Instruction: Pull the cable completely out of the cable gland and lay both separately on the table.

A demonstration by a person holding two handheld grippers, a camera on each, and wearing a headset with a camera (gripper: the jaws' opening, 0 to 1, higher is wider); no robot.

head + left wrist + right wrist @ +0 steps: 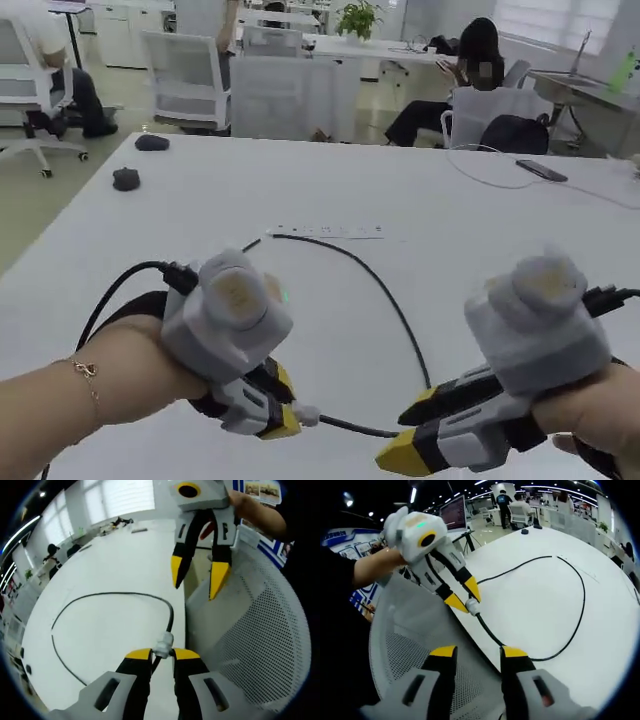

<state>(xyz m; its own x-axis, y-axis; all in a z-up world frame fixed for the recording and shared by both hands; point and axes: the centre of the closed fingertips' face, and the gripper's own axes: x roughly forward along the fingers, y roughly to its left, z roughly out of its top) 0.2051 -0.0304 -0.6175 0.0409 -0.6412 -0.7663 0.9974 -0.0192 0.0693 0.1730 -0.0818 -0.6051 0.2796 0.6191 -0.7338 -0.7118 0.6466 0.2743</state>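
A white cable gland (pixel 306 413) is pinched between the yellow tips of my left gripper (pixel 290 416), low over the white table (pixel 470 240). The left gripper view shows the gland (pixel 164 644) between that gripper's (pixel 162 654) shut jaws. A black cable (pixel 395 310) leaves the gland, runs right, and loops away across the table. My right gripper (pixel 410 430) is open, its jaws to either side of the cable a short way from the gland. In the right gripper view the cable (pixel 492 635) runs from the gland (pixel 471 605) down between my right gripper's (pixel 479 652) spread tips.
Two black mice (pixel 152 142) (pixel 126 179) lie at the table's far left, and a phone (pixel 541 170) with a white lead at the far right. A pale strip (pixel 325 231) lies mid-table. A white mesh chair (pixel 260 645) stands just below the near table edge. People sit at desks beyond.
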